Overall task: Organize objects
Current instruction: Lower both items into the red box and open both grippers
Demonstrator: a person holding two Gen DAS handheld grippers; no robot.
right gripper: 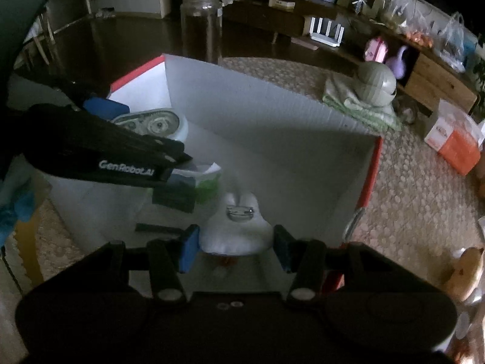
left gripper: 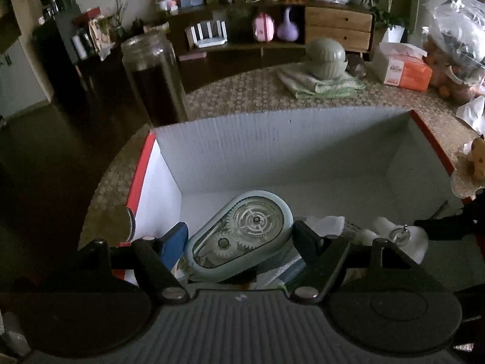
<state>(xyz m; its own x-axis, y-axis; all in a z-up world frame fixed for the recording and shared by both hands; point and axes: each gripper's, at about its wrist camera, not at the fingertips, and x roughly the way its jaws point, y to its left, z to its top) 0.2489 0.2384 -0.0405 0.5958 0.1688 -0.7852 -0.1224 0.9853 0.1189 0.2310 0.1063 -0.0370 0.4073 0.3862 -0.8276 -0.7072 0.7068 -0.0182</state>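
A pale blue tape dispenser point(left gripper: 254, 221) with clear gear windows sits slanted between the blue pads of my left gripper point(left gripper: 241, 239), which is shut on it. It hangs inside the near left part of a white cardboard box point(left gripper: 272, 139) with red rims. My right gripper point(right gripper: 236, 242) is shut on a white soft brooch point(right gripper: 239, 233) with a metal pin on its back, low over the same box point(right gripper: 272, 115). In the right wrist view, the left gripper point(right gripper: 142, 130) and dispenser point(right gripper: 151, 124) show at the left. The brooch point(left gripper: 403, 236) also shows in the left wrist view.
Green and white packets point(right gripper: 206, 182) lie on the box floor. Around the box, the patterned round table point(left gripper: 242, 97) holds a tall glass jar point(left gripper: 151, 75), a grey-green shell-shaped item on folded cloth point(left gripper: 327, 57), an orange tissue pack point(left gripper: 400, 69) and a plastic bag point(left gripper: 454, 30).
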